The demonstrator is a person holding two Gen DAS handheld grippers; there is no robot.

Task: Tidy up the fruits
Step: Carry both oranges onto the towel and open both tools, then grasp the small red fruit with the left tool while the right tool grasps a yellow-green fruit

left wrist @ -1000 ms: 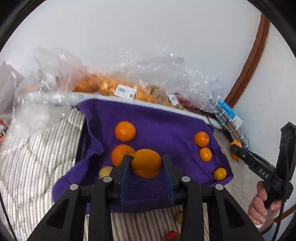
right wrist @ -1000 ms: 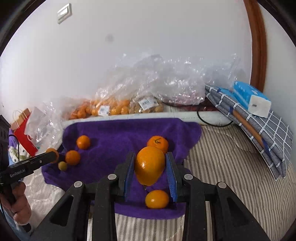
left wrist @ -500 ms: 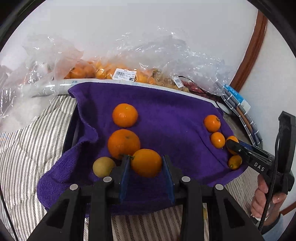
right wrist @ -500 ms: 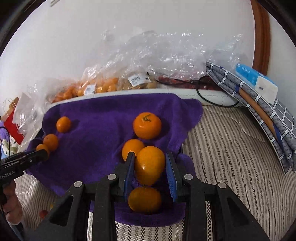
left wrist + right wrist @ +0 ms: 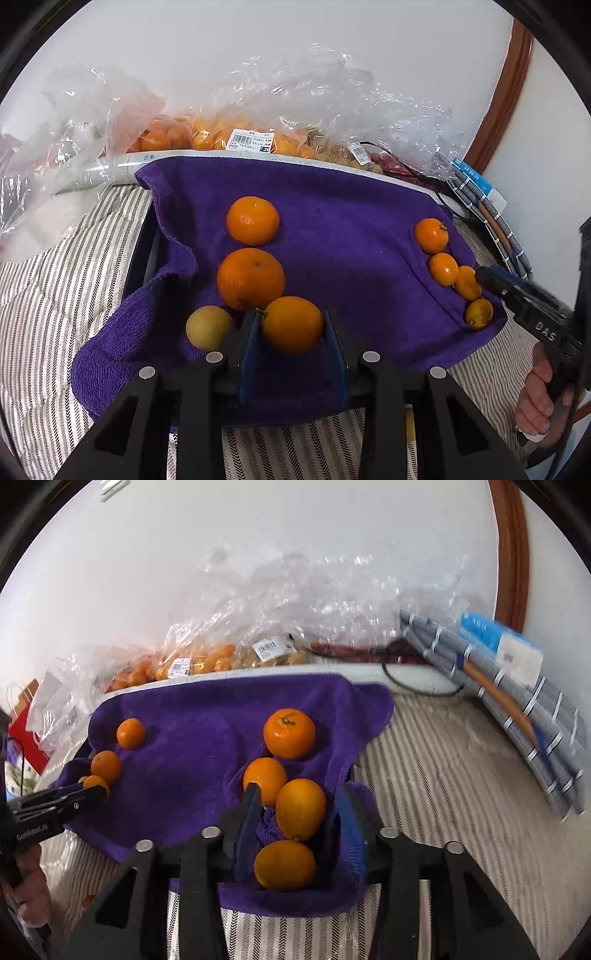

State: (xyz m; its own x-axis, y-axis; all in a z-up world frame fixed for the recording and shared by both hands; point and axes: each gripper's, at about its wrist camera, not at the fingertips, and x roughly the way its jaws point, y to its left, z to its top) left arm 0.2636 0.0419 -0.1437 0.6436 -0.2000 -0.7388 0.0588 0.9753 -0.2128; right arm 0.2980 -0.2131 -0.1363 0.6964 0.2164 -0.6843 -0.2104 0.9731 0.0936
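Jaws of the right gripper [image 5: 295,814] have just been opening and now stand clear of the orange [image 5: 300,808] between them, which sits on the purple towel [image 5: 207,738] beside two other oranges, while the left gripper [image 5: 291,326] pinches its own orange [image 5: 291,324] low over the same towel. We judge both fruits are being set into rows: draw the right gripper straight back so a pad does not roll the freed orange, and seat the left one before letting go. Whether the left orange touches the towel we cannot tell; the bagged fruit [image 5: 221,138] behind is blurred by plastic.
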